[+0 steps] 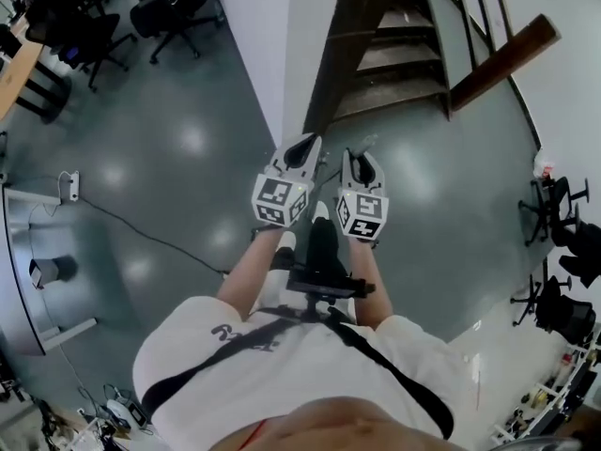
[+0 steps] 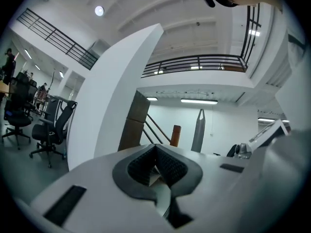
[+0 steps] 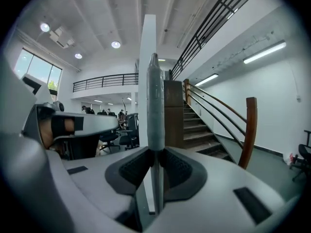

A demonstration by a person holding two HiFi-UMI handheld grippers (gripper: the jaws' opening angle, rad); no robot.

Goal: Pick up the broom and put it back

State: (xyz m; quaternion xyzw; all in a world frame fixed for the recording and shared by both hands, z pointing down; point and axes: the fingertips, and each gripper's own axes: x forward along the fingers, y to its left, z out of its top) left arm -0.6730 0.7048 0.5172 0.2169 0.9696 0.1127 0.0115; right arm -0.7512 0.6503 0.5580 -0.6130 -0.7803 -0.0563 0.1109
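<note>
The broom shows only as a grey handle (image 3: pixel 155 106) standing upright between the dark pads of my right gripper (image 3: pixel 155 152), which is shut on it. The handle rises well above the jaws, and the broom's head is hidden below. In the head view my right gripper (image 1: pixel 362 163) and left gripper (image 1: pixel 302 148) are side by side in front of the person's body, both pointing towards the staircase. In its own view my left gripper (image 2: pixel 155 147) has its pad tips together, with nothing visible held between them.
A wooden staircase (image 1: pixel 394 54) with a brown handrail (image 1: pixel 502 59) rises straight ahead. A white wall edge (image 1: pixel 272 36) stands just left of it. Office chairs (image 1: pixel 94 26) are at the far left and more chairs (image 1: pixel 563 252) at the right. A power strip (image 1: pixel 72 186) with a cable lies on the grey floor.
</note>
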